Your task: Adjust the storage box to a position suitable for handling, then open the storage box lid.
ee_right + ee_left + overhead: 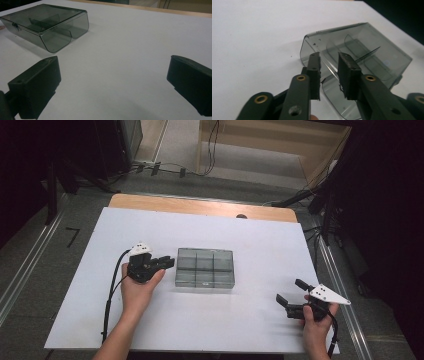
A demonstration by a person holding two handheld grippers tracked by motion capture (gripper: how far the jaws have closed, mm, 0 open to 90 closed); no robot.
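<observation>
A smoky clear plastic box (205,267) with inner dividers and a closed lid lies at the middle of the white table. My left gripper (169,262) sits just left of the box and points at its left end. In the left gripper view its jaws (329,56) stand a narrow gap apart, with the box (367,50) just beyond their tips and nothing pressed between the pads. My right gripper (289,291) rests near the front right of the table, well apart from the box. Its jaws (113,60) are spread wide and hold nothing, and the box (47,22) lies far off at upper left.
A white sheet (250,240) covers the table, with a wooden strip (200,206) bare along the far edge. Black cables trail from both grippers toward the front edge. Beyond the table are floor cables (165,169) and dark stands at both sides.
</observation>
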